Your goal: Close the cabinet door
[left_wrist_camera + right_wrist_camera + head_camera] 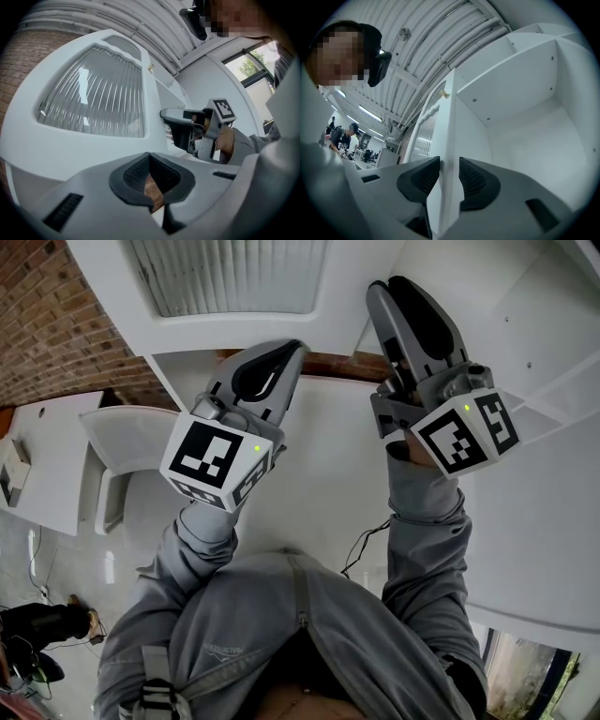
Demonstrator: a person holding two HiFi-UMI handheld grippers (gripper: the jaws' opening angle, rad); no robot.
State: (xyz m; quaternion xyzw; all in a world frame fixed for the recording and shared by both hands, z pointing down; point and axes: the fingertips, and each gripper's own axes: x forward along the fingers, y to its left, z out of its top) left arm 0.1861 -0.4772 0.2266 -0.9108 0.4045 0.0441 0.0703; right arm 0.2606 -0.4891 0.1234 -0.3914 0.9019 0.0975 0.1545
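The person stands right up against a white cabinet (525, 136), both arms in grey sleeves (422, 512) raised. The cabinet door (70, 150), a white frame around a ribbed glass panel (89, 93), is swung open, out from the cabinet front. From the right gripper view it shows edge-on, with the cabinet's inside to its right.

The right gripper (449, 176) sits at the door's free edge. Its fingers are spread wide and the edge of the door runs up between them. The left pad lies right against the door's face, while the right pad stands slightly clear of it, so the door is straddled rather than squeezed. A small pale fitting (444, 94) sits high on that same edge.

The left gripper (281, 357) is held lower and to the left, pointing up at the door's bottom rail. Its fingers are drawn together, the tips meeting, with nothing between them but a sliver of brick seen through the gap behind the tips. It is close to the frame, but I can't tell whether it touches.

A brick wall (47, 324) runs off to the left, and white pipes (454, 42) cross the ceiling. A few people (340, 138) sit far back in the room.
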